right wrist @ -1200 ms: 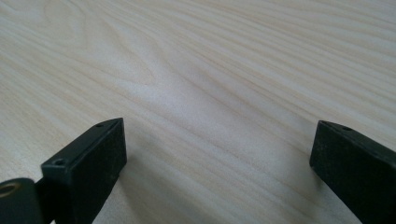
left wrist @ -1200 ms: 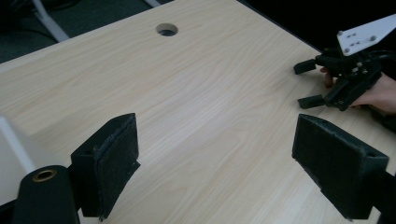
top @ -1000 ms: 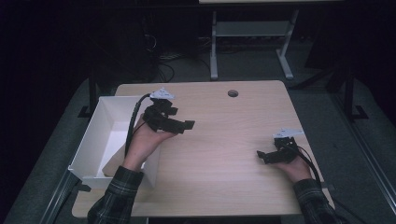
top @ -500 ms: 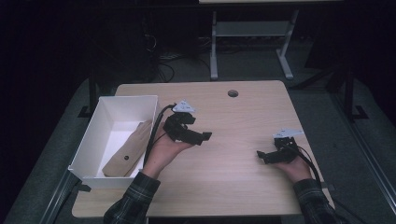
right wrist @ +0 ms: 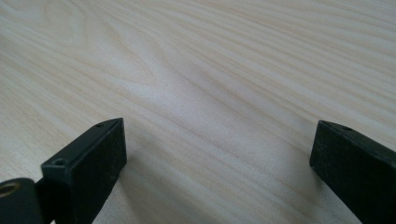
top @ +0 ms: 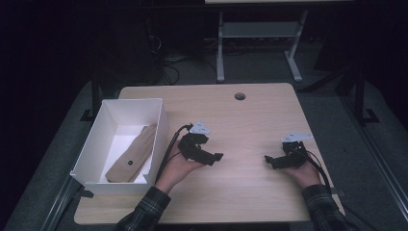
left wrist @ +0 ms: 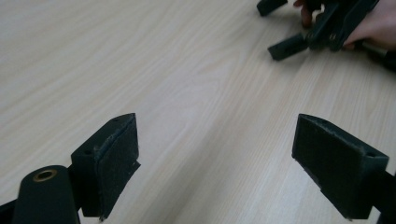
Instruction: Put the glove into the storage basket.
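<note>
A tan, flat, elongated piece [top: 132, 154] with a small dark hole lies inside the white box [top: 91, 144] at the table's left. My left gripper [top: 214, 158] rests low over the table just right of the box, jaws wide apart and empty; in the left gripper view [left wrist: 229, 158] only bare wood lies between its pads. My right gripper [top: 270, 161] sits near the table's right front, also open and empty, with plain wood between its jaws in the right gripper view [right wrist: 219, 163]. The right gripper [left wrist: 299, 37] also appears far off in the left gripper view.
The light wooden table [top: 240, 125] has a round cable hole [top: 239, 96] near its far edge. A metal stand [top: 257, 43] and cables [top: 163, 62] lie on the dark floor beyond the table.
My left gripper has moved right, away from over the white box to the table's middle. The tan piece now lies uncovered in the box. The right gripper has stayed put.
</note>
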Available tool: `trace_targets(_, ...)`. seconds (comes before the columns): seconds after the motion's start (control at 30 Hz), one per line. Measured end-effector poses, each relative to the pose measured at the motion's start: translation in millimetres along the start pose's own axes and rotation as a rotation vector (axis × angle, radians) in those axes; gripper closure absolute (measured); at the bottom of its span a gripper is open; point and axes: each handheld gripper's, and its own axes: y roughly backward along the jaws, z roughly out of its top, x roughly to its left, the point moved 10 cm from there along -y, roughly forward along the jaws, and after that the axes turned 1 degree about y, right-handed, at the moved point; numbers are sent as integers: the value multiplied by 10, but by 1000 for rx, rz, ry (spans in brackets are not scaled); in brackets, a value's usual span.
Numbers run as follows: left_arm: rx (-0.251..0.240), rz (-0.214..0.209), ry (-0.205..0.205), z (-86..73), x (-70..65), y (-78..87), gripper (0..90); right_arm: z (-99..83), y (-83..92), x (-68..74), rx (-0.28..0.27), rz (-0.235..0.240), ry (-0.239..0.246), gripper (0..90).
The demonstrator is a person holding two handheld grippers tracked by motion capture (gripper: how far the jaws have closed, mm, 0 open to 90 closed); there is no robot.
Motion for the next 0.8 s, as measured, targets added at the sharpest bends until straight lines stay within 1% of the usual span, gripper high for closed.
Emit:
trace_targets(0.13, 23, 0, -4, -151, -1, -117, 140, 0, 0, 0, 0, 0, 0, 33)
trace_targets(0.2, 27, 5, -13, -205, 9, -158, 140, 0, 0, 0, 0, 0, 0, 33)
trace_targets(0.23, 33, 4, -10, -245, 9, -186, 140, 0, 0, 0, 0, 0, 0, 33)
trace_targets(0.27, 36, 6, -8, -266, 11, -204, 140, 0, 0, 0, 0, 0, 0, 33)
trace_targets(0.33, 47, 16, -22, -313, 29, -235, 140, 0, 0, 0, 0, 0, 0, 33)
trace_targets(0.37, 53, 15, -21, -334, 30, -251, 140, 0, 0, 0, 0, 0, 0, 33)
trace_targets(0.5, 68, 32, -33, -409, 54, -302, 140, 0, 0, 0, 0, 0, 0, 33)
trace_targets(0.63, 67, 63, -31, -482, 95, -352, 140, 0, 0, 2, 0, 1, 1, 33)
trace_targets(0.7, 69, 70, -33, -521, 112, -385, 140, 0, 0, 3, 0, 1, 0, 33)
trace_targets(0.73, 84, 70, -34, -560, 122, -417, 140, 0, 0, 3, 0, 1, 1, 33)
trace_targets(0.8, 92, 77, -54, -591, 140, -445, 140, -2, 1, 2, 1, 2, 4, 33)
